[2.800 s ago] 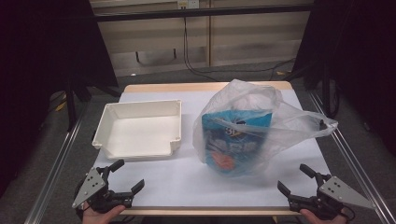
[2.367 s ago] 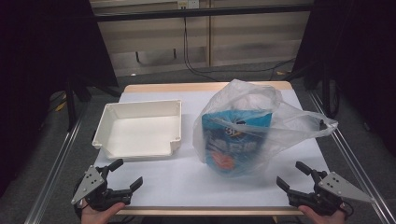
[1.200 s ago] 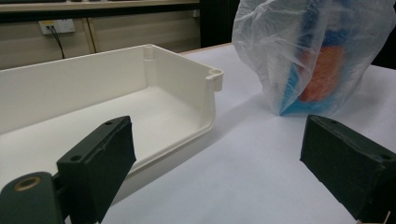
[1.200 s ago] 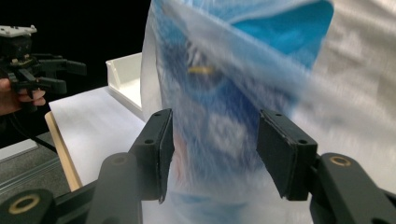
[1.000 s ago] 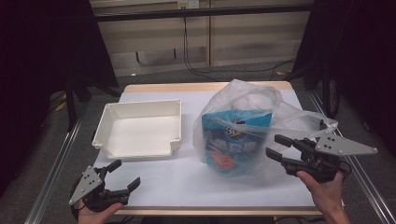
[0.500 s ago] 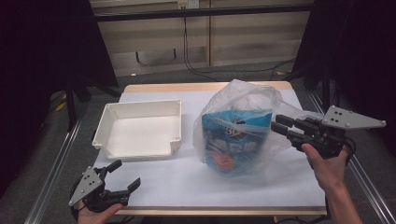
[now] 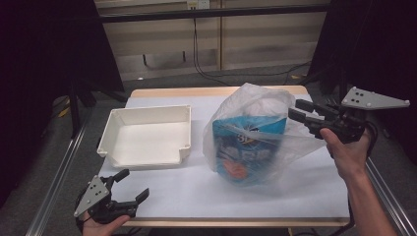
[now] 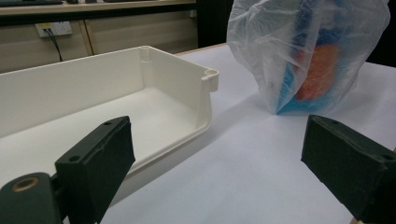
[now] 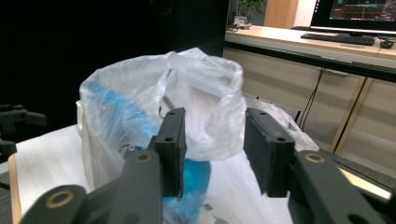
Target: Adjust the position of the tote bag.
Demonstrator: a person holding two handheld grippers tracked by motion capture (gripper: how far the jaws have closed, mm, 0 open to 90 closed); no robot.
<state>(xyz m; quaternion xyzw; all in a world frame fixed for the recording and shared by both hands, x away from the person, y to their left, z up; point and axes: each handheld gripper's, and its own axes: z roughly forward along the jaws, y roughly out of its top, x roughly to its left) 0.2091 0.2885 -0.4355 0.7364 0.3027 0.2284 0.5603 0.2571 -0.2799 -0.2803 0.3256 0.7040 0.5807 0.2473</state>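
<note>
While upright, blue packet (image 7: 248, 147) stands tall inside plastic bag (image 7: 255, 103).

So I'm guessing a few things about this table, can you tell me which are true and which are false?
1. The white tray holds a blue packet. False: its inside is bare; the blue packet stands inside the clear plastic bag.
2. The bag stands to the right of the tray in the high view. True.
3. The right gripper is up beside the top of the bag. True; its jaws have just been opening and stand apart, with no clear grip on the plastic.
4. The left gripper is clamped on the tray's rim. False: it sits open near the table's front edge, apart from the tray.
</note>
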